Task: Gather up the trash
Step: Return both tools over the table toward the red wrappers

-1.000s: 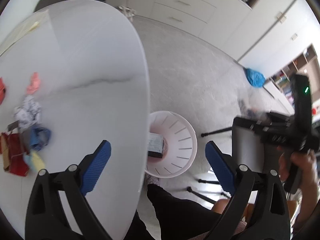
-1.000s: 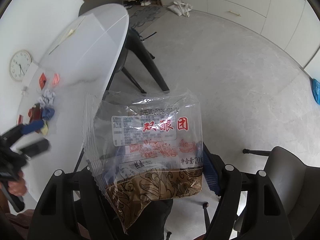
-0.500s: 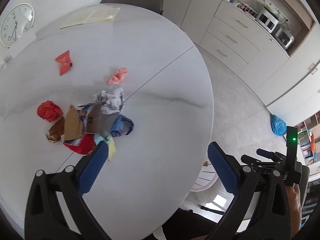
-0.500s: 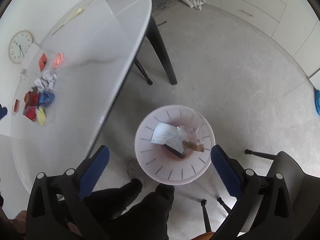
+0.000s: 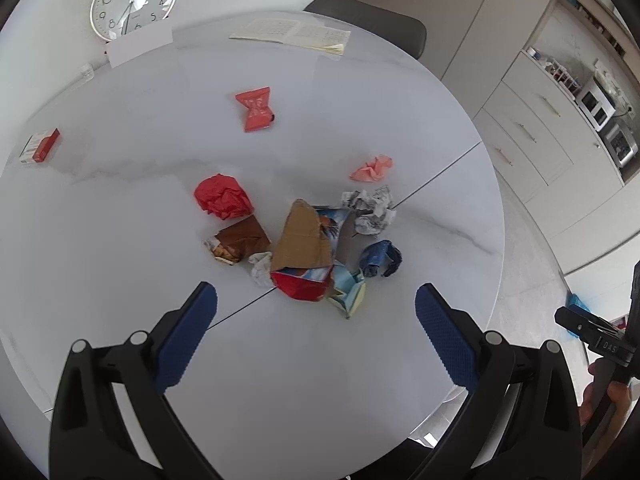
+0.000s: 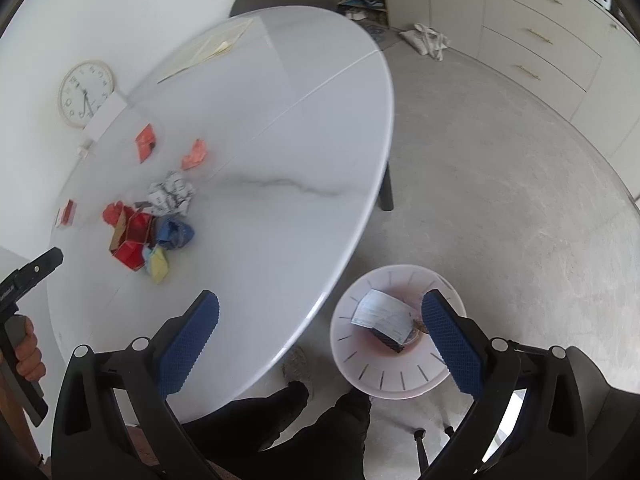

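A pile of trash lies mid-table: a torn cardboard box (image 5: 301, 240), a crumpled red paper (image 5: 222, 197), a brown wrapper (image 5: 240, 240), a blue wad (image 5: 380, 258), a grey-white crumpled paper (image 5: 370, 208), a pink wad (image 5: 372, 168) and a red wrapper (image 5: 255, 109). My left gripper (image 5: 316, 332) is open and empty, just short of the pile. My right gripper (image 6: 320, 340) is open and empty over the table edge. The white bin (image 6: 360, 376) on the floor holds a clear snack bag and a box. The pile also shows in the right wrist view (image 6: 148, 236).
The round white table (image 5: 120, 280) carries a small red-white box (image 5: 40, 146) at far left, a notebook (image 5: 292, 34), a clock (image 5: 132, 0) and a white card. A grey chair (image 5: 372, 26) stands behind it. Cabinets line the right wall. My legs are by the bin.
The right gripper opened and dropped the clear snack bag into the bin, then swung toward the table. The left gripper swung from the bin side to face the trash pile.
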A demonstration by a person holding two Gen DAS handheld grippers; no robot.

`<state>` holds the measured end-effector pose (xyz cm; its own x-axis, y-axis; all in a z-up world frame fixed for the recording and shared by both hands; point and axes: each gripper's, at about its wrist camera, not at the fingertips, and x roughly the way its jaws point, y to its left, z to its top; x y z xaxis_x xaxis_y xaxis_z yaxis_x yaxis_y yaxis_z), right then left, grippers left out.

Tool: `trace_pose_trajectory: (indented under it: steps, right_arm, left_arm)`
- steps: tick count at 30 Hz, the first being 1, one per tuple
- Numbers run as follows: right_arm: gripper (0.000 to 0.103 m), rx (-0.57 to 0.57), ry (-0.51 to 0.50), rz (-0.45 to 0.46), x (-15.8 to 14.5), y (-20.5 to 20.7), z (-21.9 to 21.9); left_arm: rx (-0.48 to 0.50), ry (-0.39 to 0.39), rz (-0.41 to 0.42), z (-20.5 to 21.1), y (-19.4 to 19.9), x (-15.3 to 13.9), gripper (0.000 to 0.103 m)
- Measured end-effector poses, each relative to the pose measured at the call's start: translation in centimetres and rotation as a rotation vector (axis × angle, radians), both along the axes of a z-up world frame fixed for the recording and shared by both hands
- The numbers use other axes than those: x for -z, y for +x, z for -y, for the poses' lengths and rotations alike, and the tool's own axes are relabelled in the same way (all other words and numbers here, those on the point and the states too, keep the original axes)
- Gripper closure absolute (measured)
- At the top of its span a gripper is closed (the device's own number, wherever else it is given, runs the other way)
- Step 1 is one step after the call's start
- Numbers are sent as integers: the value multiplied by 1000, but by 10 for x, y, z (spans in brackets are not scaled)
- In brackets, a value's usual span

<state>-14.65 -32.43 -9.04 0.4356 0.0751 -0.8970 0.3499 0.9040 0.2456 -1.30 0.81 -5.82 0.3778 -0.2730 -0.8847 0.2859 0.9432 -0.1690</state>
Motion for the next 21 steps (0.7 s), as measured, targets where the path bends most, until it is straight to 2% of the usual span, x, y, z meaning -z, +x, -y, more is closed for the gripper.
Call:
trace_pose_trajectory:
  steps: [11, 17, 21]
  right_arm:
    - [2, -127, -36, 0, -9, 40, -54]
    - [2, -168, -47, 52, -26, 69, -83]
    - [2, -195, -42, 90, -38, 91, -99]
  left_arm:
    - [-115, -6, -21, -38, 32, 18, 8]
    - [-207, 22, -45, -45, 67, 39, 8]
    - [-270, 68, -70, -46, 95, 63, 8]
